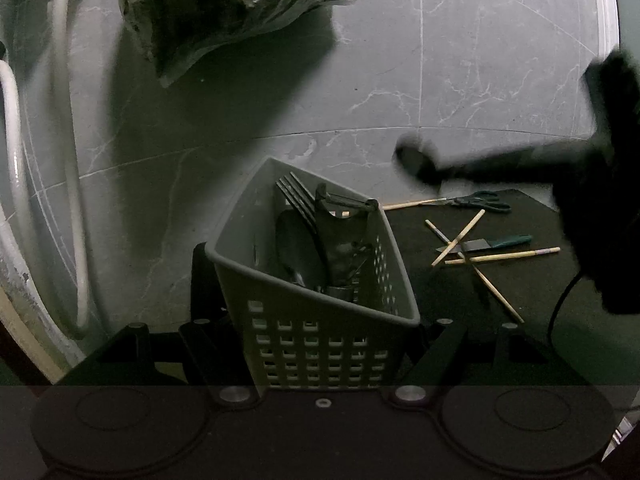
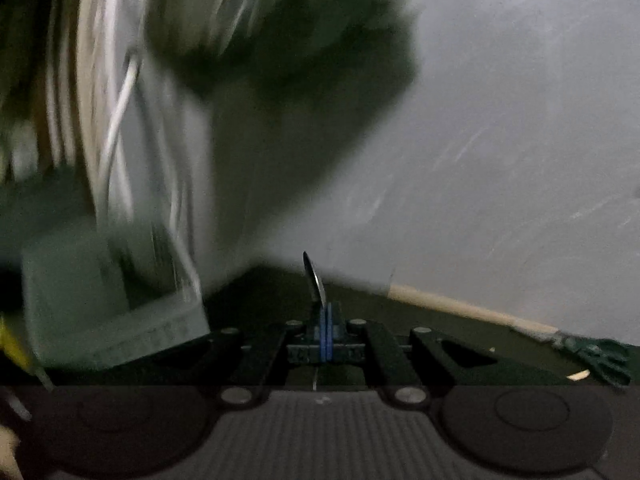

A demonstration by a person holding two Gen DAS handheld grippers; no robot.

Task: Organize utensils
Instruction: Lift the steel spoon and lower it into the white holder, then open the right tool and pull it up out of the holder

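- Dim all over, with a greenish-grey cast in both views.
- Left wrist view is mostly sharp: the basket (image 1: 312,280) and the chopsticks (image 1: 460,240) read crisply.
- A bag (image 1: 224,12) throws a broad dark shadow down the marble wall (image 1: 480,60).
- At the right edge of that view the right gripper (image 1: 416,160) is a smeared black shape, motion-blurred.
- Right wrist view is heavily streaked; only its own fingers (image 2: 326,328) and the spoon (image 2: 314,276) between them stay sharp.
- Fisheye bending curves the tile seams, and black vignette fills the corners.
- No glare, only faint sheen on a white hose (image 1: 72,160).
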